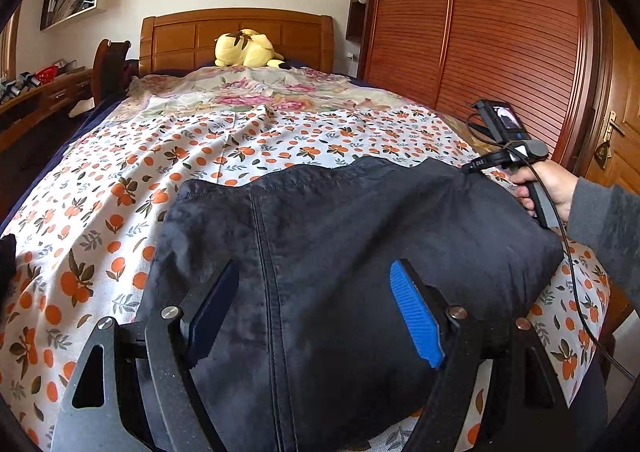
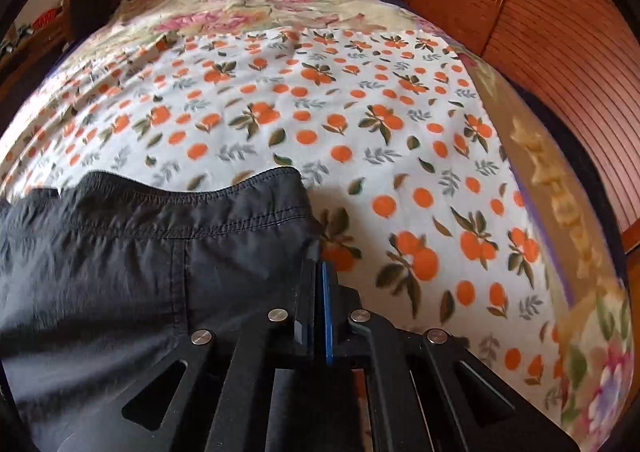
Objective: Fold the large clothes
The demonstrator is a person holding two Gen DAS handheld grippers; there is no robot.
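Note:
A dark, nearly black garment (image 1: 340,232) lies bunched on the bed's orange-print sheet (image 1: 200,155), with a stitched seam running toward me. My left gripper (image 1: 316,292) stands open just over the garment's near part, its blue pads (image 1: 416,316) straddling that seam without pressing on it. In the right wrist view the same garment (image 2: 140,252) fills the lower left, hem uppermost. My right gripper (image 2: 320,264) is shut on the garment's right edge, pads together on the cloth. From the left wrist view, the right gripper (image 1: 474,167) meets the garment's far right corner, held by a hand (image 1: 548,183).
The sheet (image 2: 360,131) spreads bare beyond the garment toward a floral cover and a yellow plush toy (image 1: 246,47) by the wooden headboard (image 1: 180,35). A slatted wooden wardrobe (image 1: 480,31) runs along the bed's right side. A desk (image 1: 40,99) stands at the left.

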